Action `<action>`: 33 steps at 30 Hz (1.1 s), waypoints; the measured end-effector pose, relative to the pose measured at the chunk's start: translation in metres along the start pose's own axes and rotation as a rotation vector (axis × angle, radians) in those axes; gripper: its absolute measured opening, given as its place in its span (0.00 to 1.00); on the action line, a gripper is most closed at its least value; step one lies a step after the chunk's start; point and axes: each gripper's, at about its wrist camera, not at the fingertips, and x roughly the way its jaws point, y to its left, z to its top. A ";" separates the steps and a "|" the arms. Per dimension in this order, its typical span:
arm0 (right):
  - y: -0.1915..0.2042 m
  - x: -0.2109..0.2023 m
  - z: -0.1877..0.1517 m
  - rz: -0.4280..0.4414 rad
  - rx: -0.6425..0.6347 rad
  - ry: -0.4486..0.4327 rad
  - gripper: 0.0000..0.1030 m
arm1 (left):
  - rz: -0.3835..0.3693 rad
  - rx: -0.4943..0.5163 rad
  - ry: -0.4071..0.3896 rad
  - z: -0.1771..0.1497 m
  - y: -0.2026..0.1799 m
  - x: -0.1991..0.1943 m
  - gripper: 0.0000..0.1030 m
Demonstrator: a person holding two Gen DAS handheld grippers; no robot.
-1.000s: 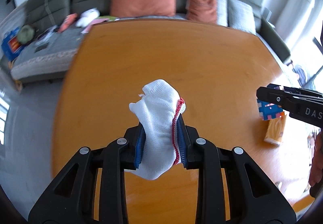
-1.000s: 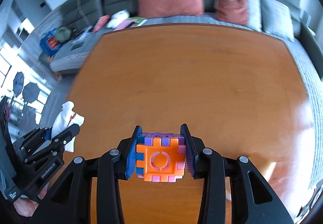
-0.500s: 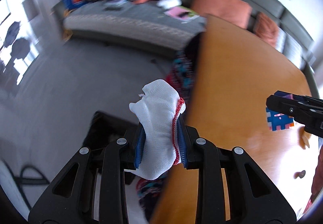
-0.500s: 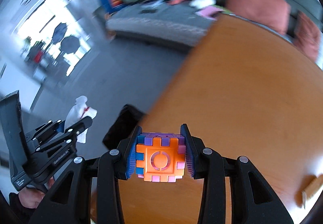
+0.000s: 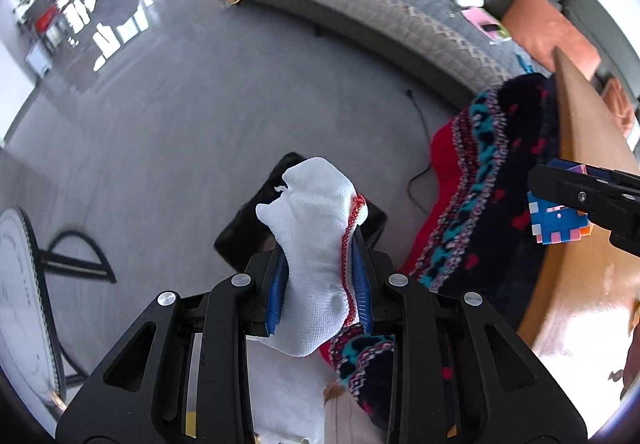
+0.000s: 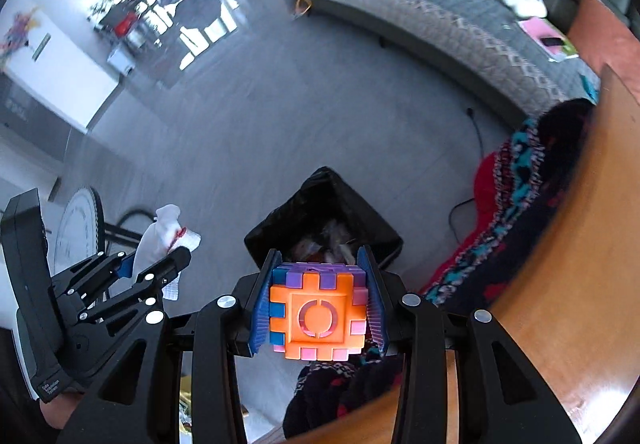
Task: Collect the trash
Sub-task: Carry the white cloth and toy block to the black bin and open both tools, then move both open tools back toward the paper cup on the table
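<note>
Closest in, the left hand-held gripper point(image 5: 320, 280) was clamped on a white cloth with red stitching point(image 5: 316, 244), the fabric bunched between its blue pads and flopping over the tips. The right hand-held gripper point(image 6: 318, 304) was likewise squeezed shut around an orange, purple and pink puzzle cube point(image 6: 318, 314), which sat square between the jaws. So both pieces were already picked up and off the counter point(image 6: 580, 284), whose wooden edge ran along to the right of the right gripper with a dark patterned knit garment point(image 6: 520, 212) draped over its side. Just ahead of and below both grippers stood the black-lined trash bin point(image 6: 320, 204) on the grey floor point(image 5: 160, 124); from the right wrist view it lay directly past the cube, open-topped with some rubbish already in it, while from the left view the cloth hid most of it. To my eye the carrying part was nearly done and what remained was the drop: neither gripper had let go, and nothing of theirs was in the bin yet. Farther off, beyond the bin, a long grey sofa point(image 6: 440, 16) with scattered items ran across the room; whether more trash was left on the counter I couldn't tell.
</note>
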 end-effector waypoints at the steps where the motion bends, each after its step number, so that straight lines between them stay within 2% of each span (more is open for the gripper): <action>1: 0.005 0.006 0.003 0.010 -0.007 0.011 0.40 | 0.004 -0.012 0.006 -0.002 0.006 0.003 0.29; 2: 0.010 0.012 0.007 0.023 -0.018 0.030 0.40 | 0.003 -0.018 0.009 -0.002 0.011 0.004 0.29; 3: 0.014 0.017 0.008 0.025 -0.027 0.049 0.46 | -0.019 -0.035 0.020 0.000 0.016 0.009 0.33; 4: 0.020 0.024 0.013 0.006 -0.033 0.071 0.54 | -0.031 -0.043 0.035 -0.001 0.018 0.011 0.56; 5: 0.025 0.026 0.014 -0.014 -0.035 0.070 0.66 | -0.033 -0.058 0.058 0.001 0.022 0.018 0.75; 6: 0.028 0.027 0.017 -0.020 -0.041 0.063 0.66 | -0.014 -0.072 0.068 0.003 0.023 0.023 0.93; 14: 0.023 0.016 0.019 -0.021 -0.042 0.026 0.66 | 0.030 -0.085 0.029 0.002 0.031 0.012 0.94; 20: 0.008 -0.001 0.011 -0.026 -0.002 0.008 0.66 | 0.020 -0.073 0.027 0.002 0.025 0.006 0.94; 27: -0.029 -0.042 -0.016 -0.047 0.088 -0.047 0.66 | -0.023 -0.007 -0.004 0.002 -0.007 -0.014 0.94; 33: -0.080 -0.090 -0.053 -0.095 0.206 -0.116 0.66 | -0.099 0.111 -0.044 0.001 -0.067 -0.037 0.94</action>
